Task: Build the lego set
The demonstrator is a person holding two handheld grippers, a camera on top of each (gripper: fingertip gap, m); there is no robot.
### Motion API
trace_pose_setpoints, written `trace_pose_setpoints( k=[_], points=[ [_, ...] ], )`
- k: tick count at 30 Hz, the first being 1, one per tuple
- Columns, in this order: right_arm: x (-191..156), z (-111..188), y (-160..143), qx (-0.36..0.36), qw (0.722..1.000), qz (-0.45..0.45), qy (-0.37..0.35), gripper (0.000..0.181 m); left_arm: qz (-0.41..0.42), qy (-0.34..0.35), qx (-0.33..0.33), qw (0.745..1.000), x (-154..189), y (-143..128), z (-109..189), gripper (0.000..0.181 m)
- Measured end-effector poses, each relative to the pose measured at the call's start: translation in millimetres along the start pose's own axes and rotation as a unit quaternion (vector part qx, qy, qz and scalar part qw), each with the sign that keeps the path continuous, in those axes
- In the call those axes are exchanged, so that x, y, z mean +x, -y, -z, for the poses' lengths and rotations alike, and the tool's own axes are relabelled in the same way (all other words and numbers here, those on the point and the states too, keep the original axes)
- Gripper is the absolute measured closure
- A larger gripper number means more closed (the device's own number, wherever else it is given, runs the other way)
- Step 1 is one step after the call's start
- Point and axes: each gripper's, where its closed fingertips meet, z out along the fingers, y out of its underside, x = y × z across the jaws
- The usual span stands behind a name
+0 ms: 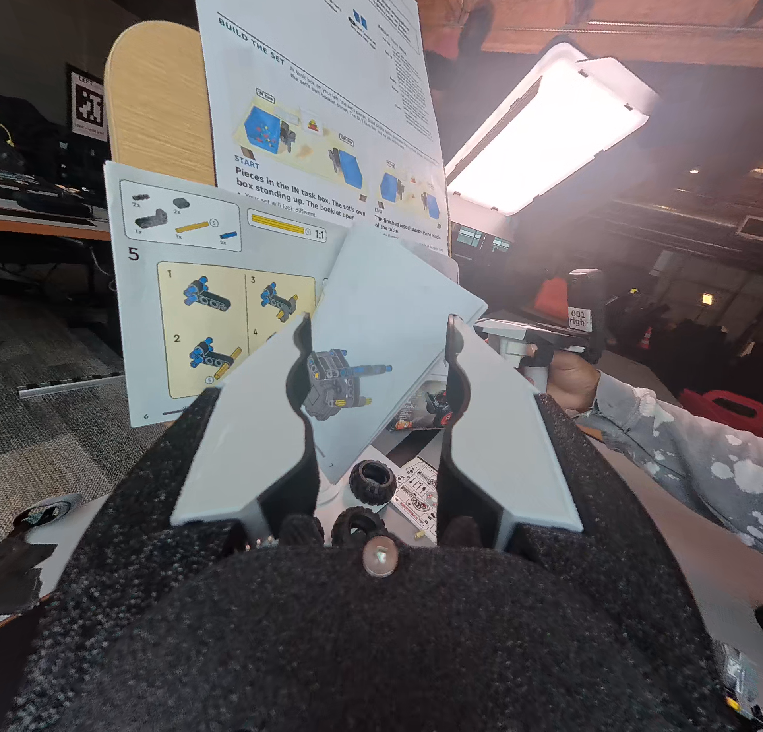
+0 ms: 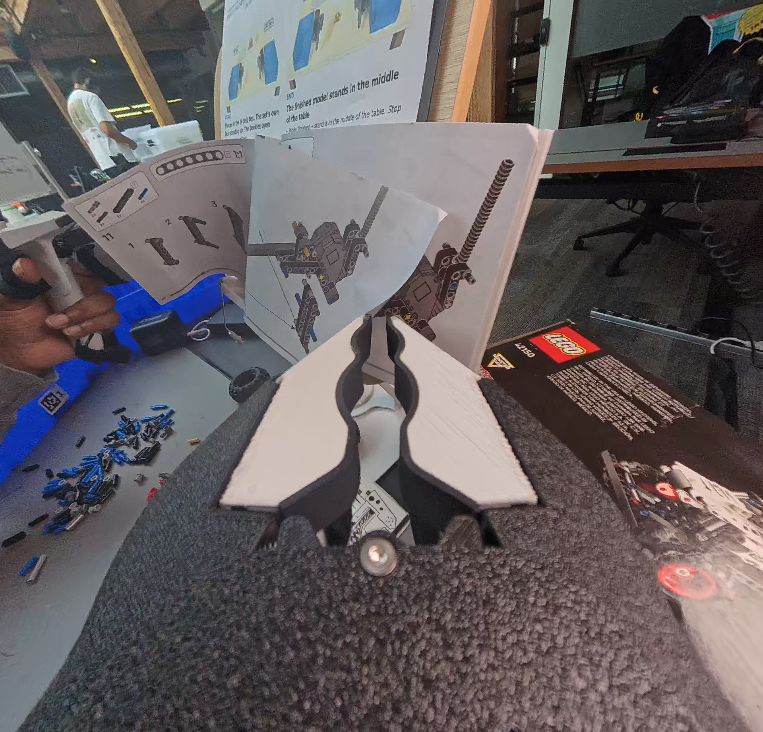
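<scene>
Left hand-held gripper [image 1: 377,324] gapes wide, empty, before the propped booklet [image 1: 206,299]; the right hand-held gripper [image 2: 377,319] is nearly shut at a curling page [image 2: 330,224]. A rough tug could tear it or topple the booklet onto pins [image 2: 99,460] scattered across the worktop [image 2: 198,381].

matt paper booklet [image 2: 371,224] – glossy cardboard box [image 2: 611,398], rubbery tyre [image 1: 373,482].

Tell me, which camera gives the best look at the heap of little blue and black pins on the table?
The right wrist view. The pile of blue and black pins lies in the open on the grey table, beside the blue box. The left wrist view shows no pile, only black tyres between its fingers.
</scene>
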Motion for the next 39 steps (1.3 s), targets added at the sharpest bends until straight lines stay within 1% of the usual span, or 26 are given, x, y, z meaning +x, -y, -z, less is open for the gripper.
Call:
trace_pose_setpoints(
  k=[3,6,11,17,21,22,24,25,27,29,31,33,35,36,37,39],
  points=[
    [0.9,0.7,-0.9,0.002,1.000,-0.012,0.005,0.173,-0.009,-0.007,-0.007,1.000,5.7,-2.4,-0.3,0.113],
    [-1.1,0.4,-1.1,0.005,1.000,-0.020,0.012,0.172,-0.026,0.004,-0.027,0.999,4.3,-11.3,-2.4,0.114],
    [-4.5,-2.4,-5.7,-0.005,1.000,-0.016,0.016,0.171,-0.047,0.039,-0.057,0.997,-5.0,-23.5,-6.2,0.129],
    [-7.8,-3.5,-11.3,-0.010,0.999,-0.022,0.022,0.169,-0.069,0.056,-0.066,0.994,-7.9,-26.9,-7.0,0.137],
    [-13.8,-9.2,-25.8,-0.028,0.999,-0.033,0.031,0.166,-0.071,0.069,-0.064,0.993,-9.7,-25.0,-4.4,0.141],
    [-19.4,-12.8,-31.3,-0.037,0.998,-0.037,0.039,0.166,-0.072,0.075,-0.061,0.993,-10.5,-23.6,-3.2,0.142],
    [-44.0,-20.7,-37.8,-0.050,0.995,-0.029,0.076,0.181,-0.073,0.093,-0.057,0.991,-12.8,-19.9,0.4,0.142],
    [-59.9,-25.0,-36.0,-0.048,0.994,-0.014,0.093,0.181,-0.076,0.105,-0.056,0.990,-14.3,-17.4,3.1,0.142],
    [-87.2,-34.8,-27.6,-0.039,0.993,0.025,0.107,0.181,-0.092,0.127,-0.054,0.986,-15.2,-11.4,9.3,0.143],
    [-111.5,-45.6,-17.7,-0.034,0.991,0.045,0.121,0.181,-0.110,0.141,-0.058,0.982,-13.8,-6.2,15.1,0.145],
    [-120.6,-57.2,-10.0,-0.038,0.992,0.063,0.100,0.181,-0.127,0.161,-0.055,0.977,-12.3,2.9,22.6,0.146],
    [-123.0,-63.7,-3.8,-0.041,0.993,0.082,0.078,0.181,-0.145,0.166,-0.043,0.975,-4.5,13.8,29.6,0.146],
    [-116.5,-61.6,6.4,-0.024,0.995,0.088,0.046,0.181,-0.148,0.167,-0.034,0.974,3.4,21.1,35.3,0.146],
    [-108.1,-56.0,12.9,-0.008,0.996,0.083,0.017,0.181,-0.150,0.166,-0.032,0.974,8.0,22.8,37.3,0.146],
    [-96.4,-46.6,18.3,0.010,0.997,0.076,-0.020,0.174,-0.153,0.159,-0.032,0.975,13.6,23.1,38.7,0.145],
    [-67.2,-20.5,20.9,0.046,0.992,0.054,-0.105,0.151,-0.166,0.154,-0.033,0.973,22.2,21.4,41.4,0.144]
  ],
)
